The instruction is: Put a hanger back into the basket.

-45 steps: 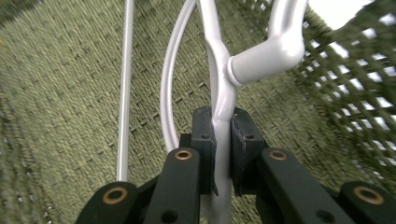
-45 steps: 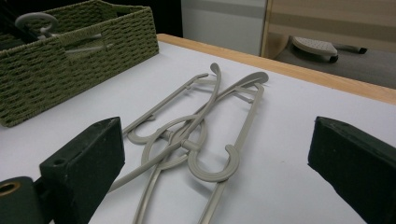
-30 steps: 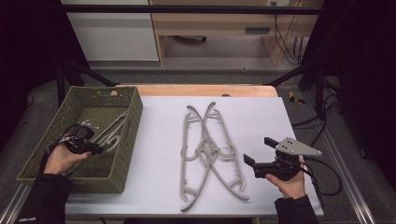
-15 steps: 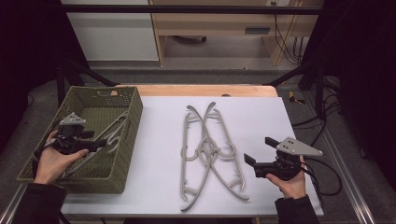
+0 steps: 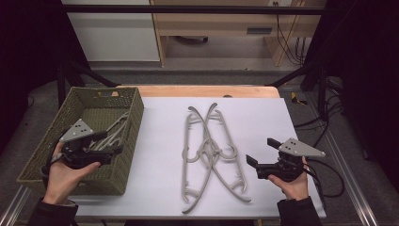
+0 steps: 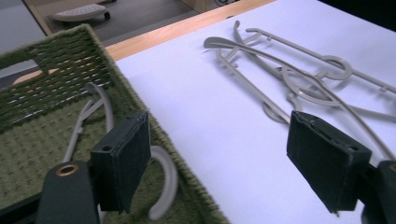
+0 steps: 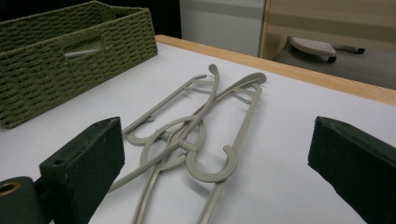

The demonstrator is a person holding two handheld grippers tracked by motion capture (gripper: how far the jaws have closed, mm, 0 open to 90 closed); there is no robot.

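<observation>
White desk (image 5: 160, 155) carries a green woven basket (image 5: 123, 155) at left with one grey hanger (image 5: 115, 132) lying inside, and a tangled pile of grey hangers (image 5: 209, 150) at centre. Left tool (image 5: 112, 143) sits over the basket's right side, jaws just opened, spread, nothing between them. Right tool (image 5: 259, 157) rests near the pile's right edge, jaws spread and empty.

Bare table (image 5: 155, 141) separates basket wall (image 5: 129, 141) from tangled hangers (image 5: 209, 150).

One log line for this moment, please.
left claw: open, empty, over basket | right claw: open, empty | hangers: on table
</observation>
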